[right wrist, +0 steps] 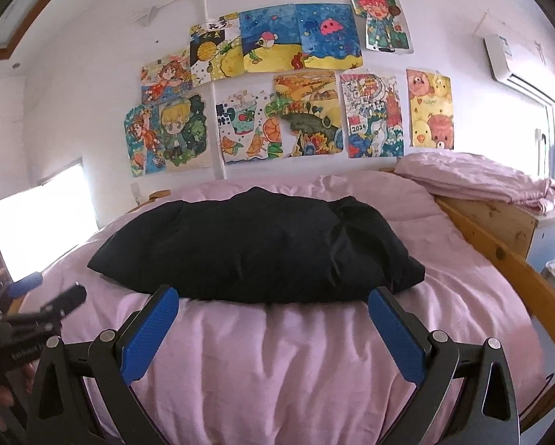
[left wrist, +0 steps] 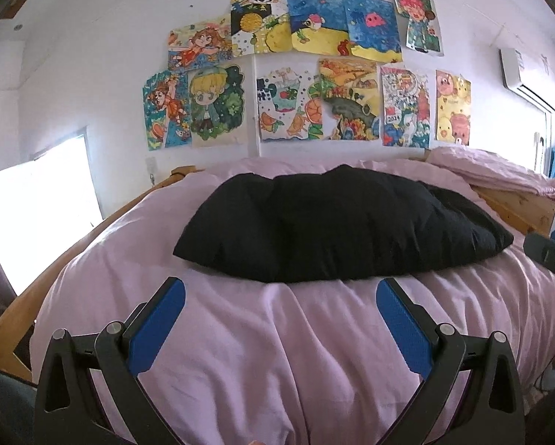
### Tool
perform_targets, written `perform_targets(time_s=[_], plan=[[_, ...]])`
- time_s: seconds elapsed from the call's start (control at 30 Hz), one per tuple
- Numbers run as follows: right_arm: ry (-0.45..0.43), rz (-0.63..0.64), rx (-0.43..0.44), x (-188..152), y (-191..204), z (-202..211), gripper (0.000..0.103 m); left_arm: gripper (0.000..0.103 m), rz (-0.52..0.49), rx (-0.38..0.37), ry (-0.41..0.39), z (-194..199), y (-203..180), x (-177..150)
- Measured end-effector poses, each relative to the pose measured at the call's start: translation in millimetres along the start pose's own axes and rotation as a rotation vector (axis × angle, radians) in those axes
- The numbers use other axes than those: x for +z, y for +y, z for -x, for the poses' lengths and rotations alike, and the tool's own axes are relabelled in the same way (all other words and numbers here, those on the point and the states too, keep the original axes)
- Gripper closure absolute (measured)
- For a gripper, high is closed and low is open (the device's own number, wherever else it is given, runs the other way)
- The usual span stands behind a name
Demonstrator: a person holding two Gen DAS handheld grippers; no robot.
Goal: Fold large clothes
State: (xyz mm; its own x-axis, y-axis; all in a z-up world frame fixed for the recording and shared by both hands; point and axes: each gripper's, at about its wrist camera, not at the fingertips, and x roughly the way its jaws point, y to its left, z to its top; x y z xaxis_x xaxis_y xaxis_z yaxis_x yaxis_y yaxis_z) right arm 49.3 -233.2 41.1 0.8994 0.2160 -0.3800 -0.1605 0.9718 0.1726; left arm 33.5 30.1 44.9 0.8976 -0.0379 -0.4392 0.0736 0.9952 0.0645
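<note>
A black garment (left wrist: 337,226) lies folded into a wide, puffy rectangle across the middle of a bed covered in pink bedding (left wrist: 277,352). It shows again in the right wrist view as the black garment (right wrist: 255,252). My left gripper (left wrist: 280,291) hovers open just short of its near edge, blue pads wide apart, nothing between them. My right gripper (right wrist: 273,298) is also open, its tips level with the garment's near edge toward its right end. The left gripper (right wrist: 51,309) shows at the left edge of the right wrist view.
A wooden bed frame (right wrist: 500,244) runs along the right side, with a folded pink quilt (right wrist: 478,178) at the far right corner. Colourful drawings (left wrist: 307,70) cover the white wall behind. A bright window (left wrist: 36,215) is at the left, an air conditioner (left wrist: 526,78) high on the right.
</note>
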Motion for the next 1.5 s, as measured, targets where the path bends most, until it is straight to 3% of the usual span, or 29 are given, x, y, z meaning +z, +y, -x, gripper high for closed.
perform_targets(time_s=[0.43,1.5], plan=[[0.012,-0.003,-0.031,-8,-4,1,0.000,0.002,0.012,0.005,-0.041,8,-5,-3],[0.016,0.028,-0.021,-11,-1,-2,0.000,0.002,0.011,0.006,-0.043,9,-1,-3]])
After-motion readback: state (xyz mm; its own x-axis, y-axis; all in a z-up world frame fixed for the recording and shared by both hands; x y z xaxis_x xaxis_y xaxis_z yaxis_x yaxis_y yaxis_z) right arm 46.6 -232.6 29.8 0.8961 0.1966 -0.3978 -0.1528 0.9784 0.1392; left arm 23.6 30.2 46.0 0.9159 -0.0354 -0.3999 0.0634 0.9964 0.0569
